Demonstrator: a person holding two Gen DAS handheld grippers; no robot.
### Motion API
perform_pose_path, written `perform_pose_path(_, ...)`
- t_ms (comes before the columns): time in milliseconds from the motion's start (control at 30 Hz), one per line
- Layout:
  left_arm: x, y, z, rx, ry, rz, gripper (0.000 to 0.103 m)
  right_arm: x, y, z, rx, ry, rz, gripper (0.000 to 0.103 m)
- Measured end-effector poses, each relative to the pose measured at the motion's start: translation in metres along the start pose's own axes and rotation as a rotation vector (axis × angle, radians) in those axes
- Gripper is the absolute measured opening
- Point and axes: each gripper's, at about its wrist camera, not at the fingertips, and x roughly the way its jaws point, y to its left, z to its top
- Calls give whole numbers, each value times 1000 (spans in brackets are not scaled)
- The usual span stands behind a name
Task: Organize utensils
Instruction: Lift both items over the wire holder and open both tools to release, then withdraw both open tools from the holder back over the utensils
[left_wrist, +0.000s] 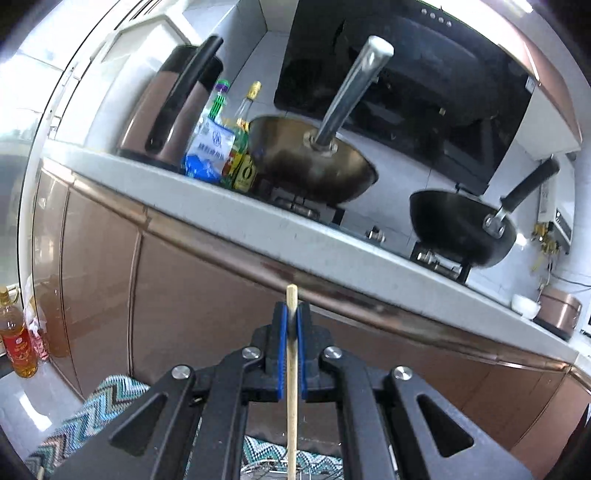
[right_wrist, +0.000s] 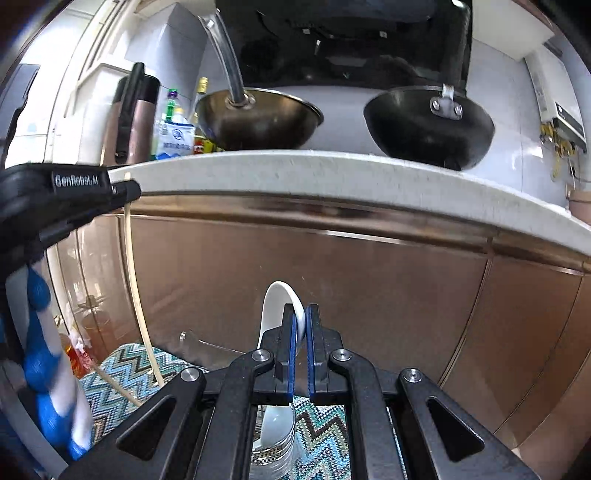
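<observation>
The left gripper (left_wrist: 291, 314) has its fingers clamped on a thin wooden chopstick (left_wrist: 292, 387), held up in front of the brown cupboard doors (left_wrist: 207, 295). The right gripper (right_wrist: 300, 325) has its fingers clamped on a white china spoon (right_wrist: 275, 306), below the white counter (right_wrist: 332, 173).

**Utensils in hand: chopstick and white spoon**

Pale wooden chopstick (left_wrist: 291, 354) is standing near upright, pinched between blue-padded fingers (left_wrist: 283, 343), tip poking above them. White ceramic spoon (right_wrist: 282, 314) is standing upright too, pinched at its curved end, hanging down over a perforated metal holder (right_wrist: 275, 454).
</observation>
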Motion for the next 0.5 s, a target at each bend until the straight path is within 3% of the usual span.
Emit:
perform_pose_path(200, 4, 0, -22, 47, 12, 36, 8, 20, 3, -23, 16, 27, 13, 6)
perform_pose_path(267, 1, 1, -22, 53, 18, 33, 18, 20, 3, -28, 22, 33, 31, 6)
perform_pose_path(367, -12, 6, -17, 43, 7, 21, 29, 15, 2, -28, 36, 28, 42, 14)
perform_pose_path(500, -37, 10, 6, 62, -12, 13, 30, -2, 0, -17, 36, 6, 39, 16)
